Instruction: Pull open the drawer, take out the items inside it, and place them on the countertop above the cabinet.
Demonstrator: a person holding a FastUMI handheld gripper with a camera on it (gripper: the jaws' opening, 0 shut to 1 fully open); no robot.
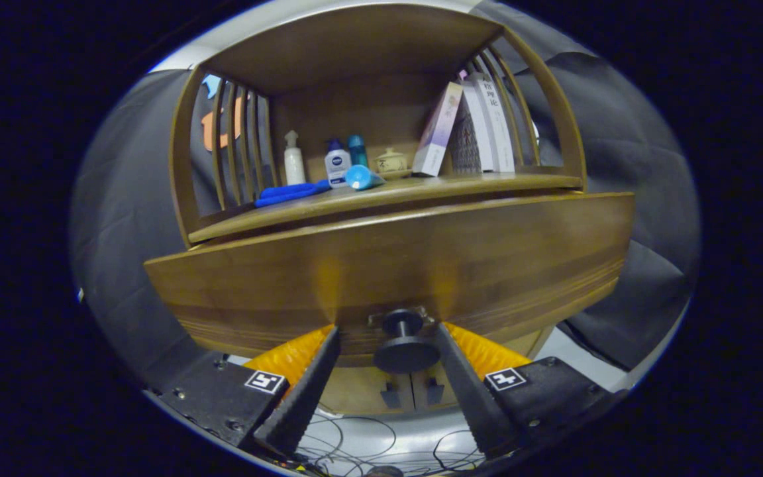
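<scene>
The gripper stands open, fingers either side of the round drawer knob, not touching it; the wooden drawer front sits just below the countertop holding bottles and books.

Strong fisheye bending bows the drawer front and the countertop into arcs. Light is moderate and soft; two warm glints sit on the drawer front above the claw, whose fingers stand apart, blurred by nearness. The shelf recess is dimmer.
</scene>
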